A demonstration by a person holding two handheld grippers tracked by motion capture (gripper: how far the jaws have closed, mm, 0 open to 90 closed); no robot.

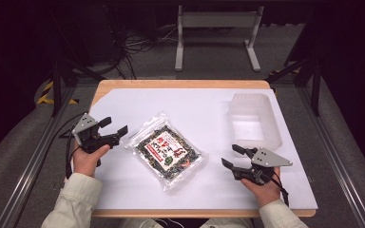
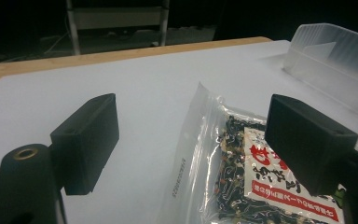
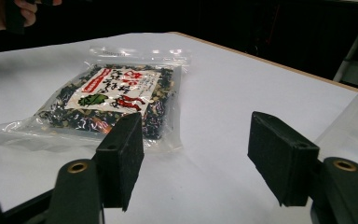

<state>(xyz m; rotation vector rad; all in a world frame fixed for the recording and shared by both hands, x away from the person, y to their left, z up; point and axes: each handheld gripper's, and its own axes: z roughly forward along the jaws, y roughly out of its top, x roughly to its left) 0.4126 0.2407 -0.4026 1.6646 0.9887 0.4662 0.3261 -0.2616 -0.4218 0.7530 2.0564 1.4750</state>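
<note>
My left gripper [image 1: 114,128], jaws apart and empty, sat nearer the packet [image 1: 167,150], at its 9 o'clock; its long axis ran 10 to 4.

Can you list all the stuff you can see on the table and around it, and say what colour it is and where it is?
snack bag: 1, clear plastic with dark bits inside and a red-and-white label, flat in the middle of the table between the two grippers
plastic tray: 1, see-through whitish, far right part of the table
white sheet: 1, white, covers most of the tabletop
table: 1, light wood, edge shows round the sheet
metal stand: 1, pale grey, on the floor beyond the table
cables: several, dark and light, on the floor at the far left
left gripper: 1, black with a grey plate, left of the bag, jaws open, nothing between them
right gripper: 1, black with a grey plate, right of the bag, jaws open, nothing between them
sleeves: 2, pale beige, bottom edge
</note>
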